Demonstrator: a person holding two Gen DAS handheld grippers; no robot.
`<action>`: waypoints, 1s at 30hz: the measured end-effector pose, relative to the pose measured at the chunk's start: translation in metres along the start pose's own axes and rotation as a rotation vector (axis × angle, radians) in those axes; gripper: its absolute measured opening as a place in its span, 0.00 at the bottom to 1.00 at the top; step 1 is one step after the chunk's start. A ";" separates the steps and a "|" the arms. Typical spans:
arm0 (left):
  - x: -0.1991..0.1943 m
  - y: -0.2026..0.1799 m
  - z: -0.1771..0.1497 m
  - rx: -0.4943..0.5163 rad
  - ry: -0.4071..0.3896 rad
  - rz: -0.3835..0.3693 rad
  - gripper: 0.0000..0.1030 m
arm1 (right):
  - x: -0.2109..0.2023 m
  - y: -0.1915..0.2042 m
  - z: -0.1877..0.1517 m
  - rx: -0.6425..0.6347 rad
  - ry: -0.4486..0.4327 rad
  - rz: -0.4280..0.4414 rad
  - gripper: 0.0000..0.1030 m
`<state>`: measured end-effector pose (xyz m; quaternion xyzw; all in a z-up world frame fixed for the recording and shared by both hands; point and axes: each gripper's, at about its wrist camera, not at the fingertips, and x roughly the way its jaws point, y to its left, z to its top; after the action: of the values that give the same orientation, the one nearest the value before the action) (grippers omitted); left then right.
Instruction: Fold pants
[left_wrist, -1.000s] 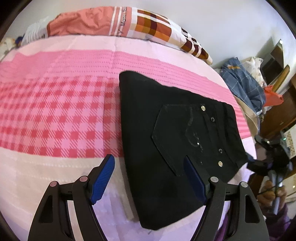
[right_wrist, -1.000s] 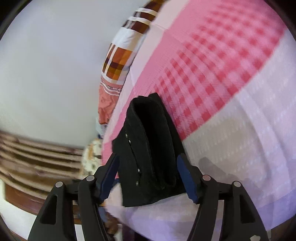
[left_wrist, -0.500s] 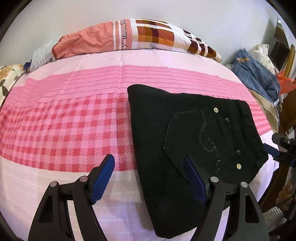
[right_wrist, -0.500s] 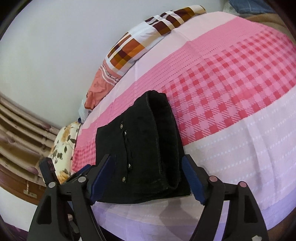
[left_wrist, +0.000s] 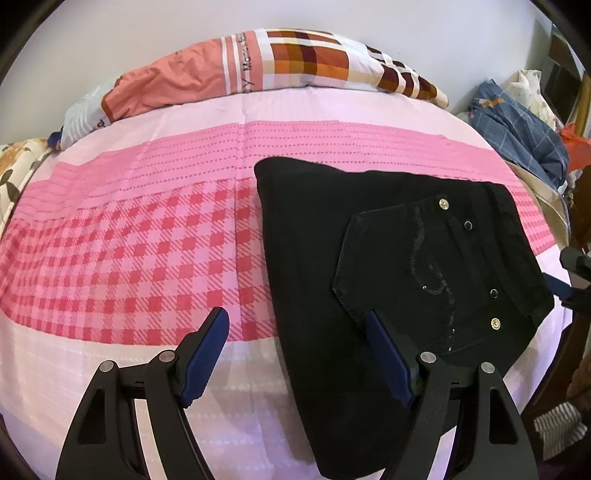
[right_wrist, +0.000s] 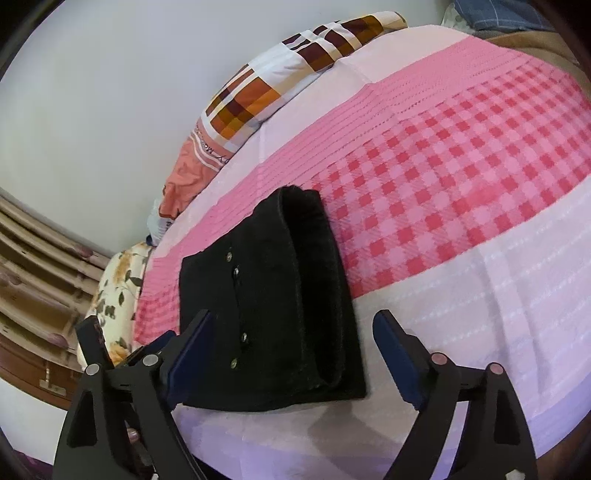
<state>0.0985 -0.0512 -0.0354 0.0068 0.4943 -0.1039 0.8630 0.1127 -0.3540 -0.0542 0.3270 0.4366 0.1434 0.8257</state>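
Note:
The black pants (left_wrist: 388, 280) lie folded into a compact stack on the pink bed cover (left_wrist: 147, 251), back pocket and metal studs facing up. In the right wrist view the pants (right_wrist: 273, 317) show their folded layers from the side. My left gripper (left_wrist: 295, 339) is open and empty, hovering over the near left edge of the pants. My right gripper (right_wrist: 291, 343) is open and empty, just in front of the pants' near end. The right gripper also shows at the right edge of the left wrist view (left_wrist: 574, 273).
A checked orange and brown pillow (left_wrist: 288, 62) lies along the far edge of the bed by the white wall. A pile of blue plaid clothes (left_wrist: 517, 125) sits off the bed's right side. A flowered cushion (right_wrist: 114, 295) and wooden furniture (right_wrist: 33, 258) lie beyond the other side.
Both grippers have drawn back and risen from the folded pants, staying open. The pants lie still on the bed.

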 end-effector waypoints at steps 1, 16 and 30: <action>0.002 0.001 0.001 -0.002 0.004 -0.008 0.75 | 0.001 0.001 0.002 -0.008 0.002 -0.004 0.85; 0.023 0.004 0.007 0.015 0.093 -0.201 0.75 | 0.048 -0.005 0.024 -0.142 0.169 -0.038 0.90; 0.036 0.023 0.012 -0.039 0.151 -0.357 0.76 | 0.060 -0.013 0.037 -0.123 0.175 0.042 0.96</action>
<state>0.1305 -0.0362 -0.0620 -0.0898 0.5529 -0.2451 0.7913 0.1765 -0.3479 -0.0856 0.2712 0.4907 0.2152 0.7996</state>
